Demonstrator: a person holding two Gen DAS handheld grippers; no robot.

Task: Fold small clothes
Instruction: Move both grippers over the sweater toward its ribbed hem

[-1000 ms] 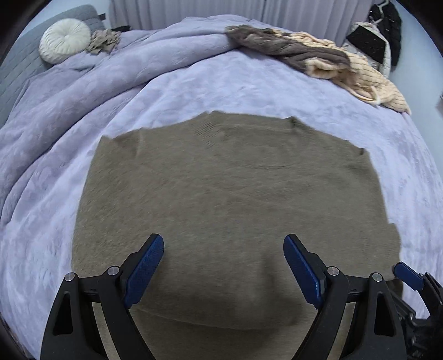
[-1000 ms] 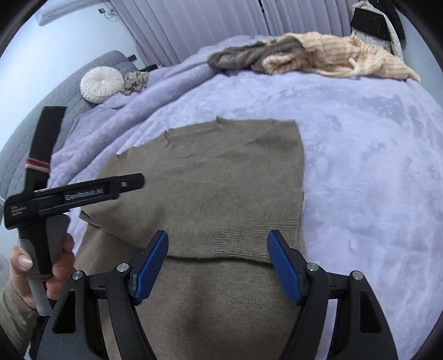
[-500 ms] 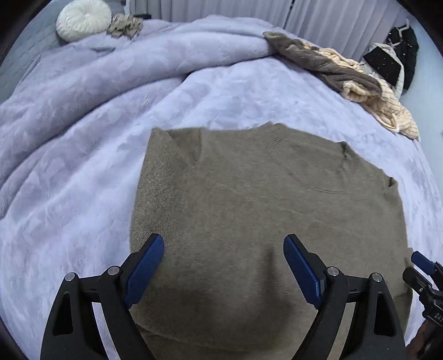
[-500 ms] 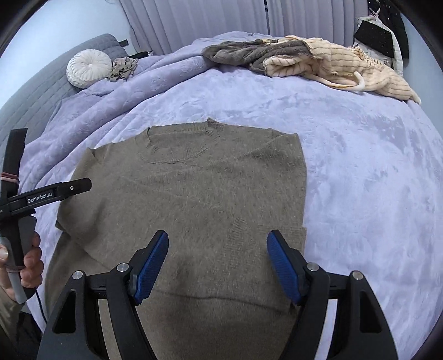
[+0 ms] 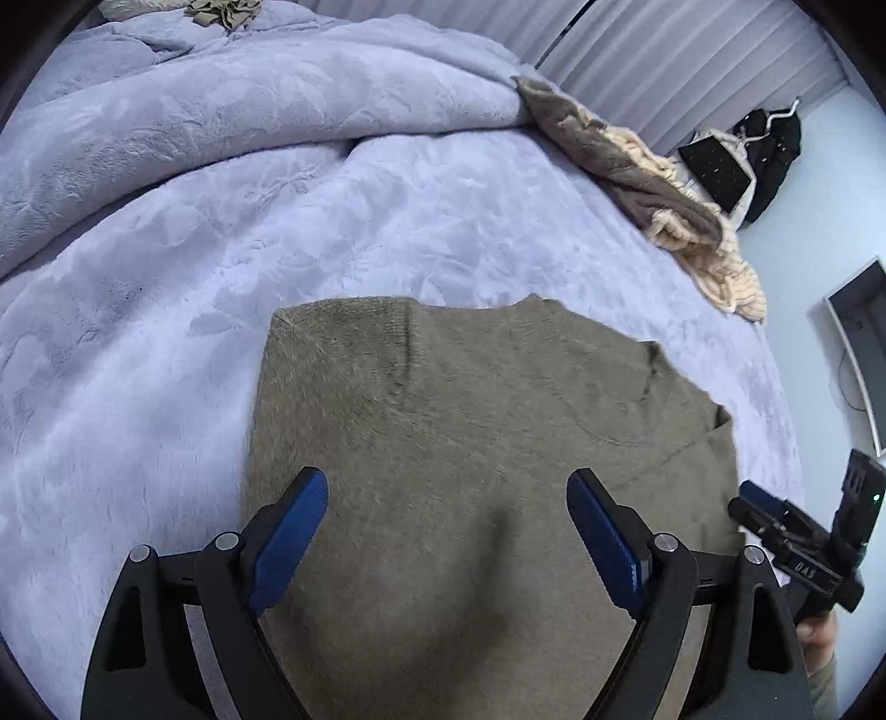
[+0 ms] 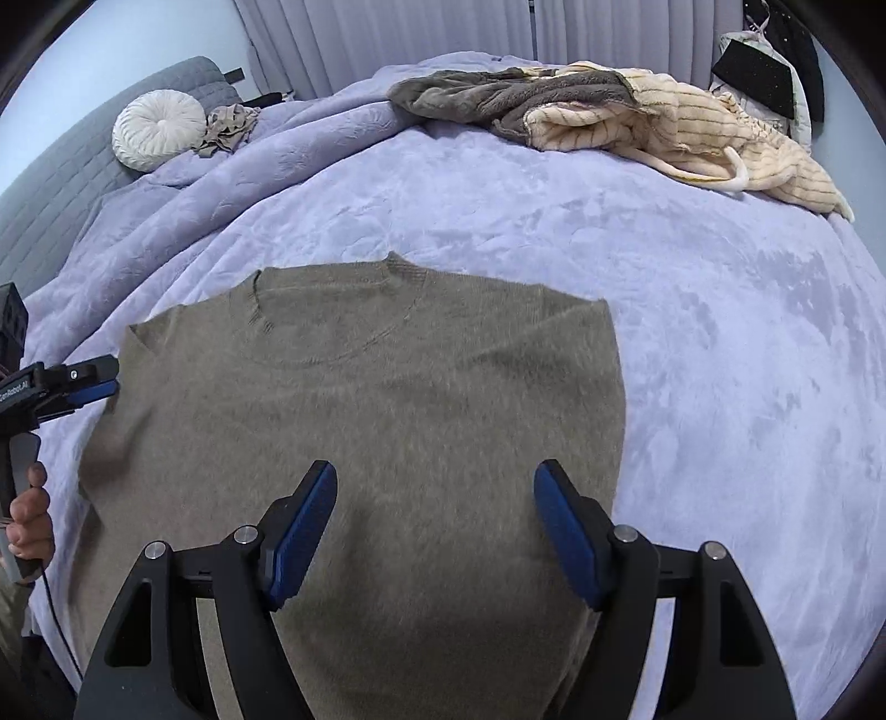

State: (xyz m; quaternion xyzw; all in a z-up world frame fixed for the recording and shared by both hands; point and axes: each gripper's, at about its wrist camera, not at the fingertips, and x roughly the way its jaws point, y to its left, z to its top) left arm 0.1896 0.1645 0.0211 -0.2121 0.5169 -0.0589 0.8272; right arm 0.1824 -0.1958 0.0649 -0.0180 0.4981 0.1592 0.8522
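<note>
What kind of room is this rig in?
Most likely a bedroom: the sweater lies on a bed under a lilac blanket, with a round cushion by the padded headboard and curtains behind.

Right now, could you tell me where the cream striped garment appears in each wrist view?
Left wrist: the cream striped garment lies upper right, partly under the grey fleece.
Right wrist: it lies top right, beside the same fleece.
Shared landmark: the olive sweater, centre in both.
</note>
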